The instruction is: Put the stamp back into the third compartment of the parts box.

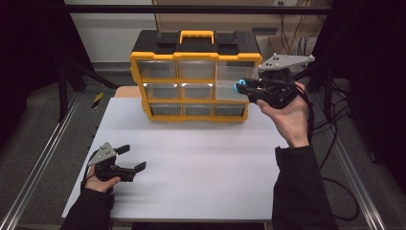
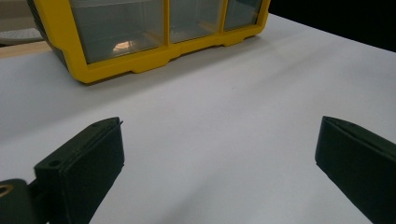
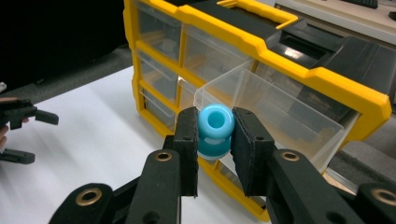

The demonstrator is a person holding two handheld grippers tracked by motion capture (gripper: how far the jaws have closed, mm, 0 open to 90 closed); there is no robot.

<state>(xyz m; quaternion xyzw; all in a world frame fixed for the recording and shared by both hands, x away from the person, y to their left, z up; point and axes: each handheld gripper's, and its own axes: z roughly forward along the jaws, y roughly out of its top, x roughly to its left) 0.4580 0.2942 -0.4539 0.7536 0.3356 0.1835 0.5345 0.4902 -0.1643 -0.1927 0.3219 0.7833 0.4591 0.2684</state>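
Note:
A yellow and black drawer organizer (image 1: 196,76) stands at the back of the white table (image 1: 191,167). Its top right clear drawer (image 3: 275,109) is pulled out. My right gripper (image 1: 242,86) is shut on a small blue spool-shaped bead (image 3: 215,131) and holds it in the air just in front of that open drawer. My left gripper (image 1: 132,158) rests low near the table's front left, jaws wide open with nothing between them; its fingers (image 2: 81,168) frame bare table in the left gripper view, with the organizer's bottom row (image 2: 149,28) beyond.
Metal rails (image 1: 43,153) run along both sides of the table. Cables (image 1: 335,120) hang at the right behind my right hand. The organizer's other clear drawers (image 1: 196,91) are closed.

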